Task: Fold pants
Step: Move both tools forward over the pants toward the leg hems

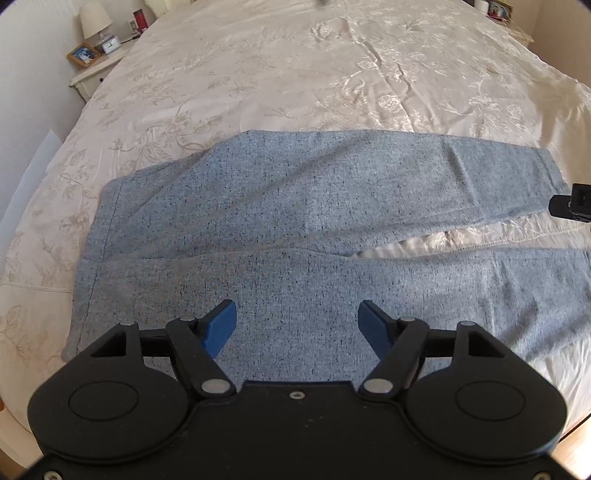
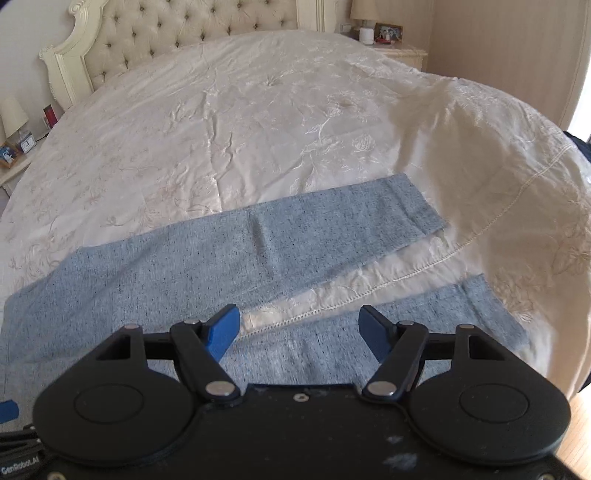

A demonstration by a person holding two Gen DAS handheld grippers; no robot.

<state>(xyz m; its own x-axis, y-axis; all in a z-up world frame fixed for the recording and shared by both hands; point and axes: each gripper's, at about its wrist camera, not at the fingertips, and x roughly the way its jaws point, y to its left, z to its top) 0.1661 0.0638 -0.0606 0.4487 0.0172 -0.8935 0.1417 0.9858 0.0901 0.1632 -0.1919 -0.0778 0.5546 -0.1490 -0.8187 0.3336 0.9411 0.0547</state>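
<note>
Lying flat along the bed's [image 1: 258,74] near edge, the pants [image 1: 295,206] look soft and floppy; left gripper [image 1: 297,319] and right gripper [image 2: 299,325] hover released, so I'd pinch waistband and hem.

Speckled blue-grey pants [image 1: 280,206], flat on bed, legs parted

Cream embroidered bedspread [image 2: 295,122] covering a bed with a tufted headboard [image 2: 177,29], flanked by a nightstand [image 1: 94,75] bearing a lamp [image 1: 94,24], clock [image 1: 110,45] and framed photo [image 1: 84,54], and a second nightstand [image 2: 402,53] opposite.
</note>
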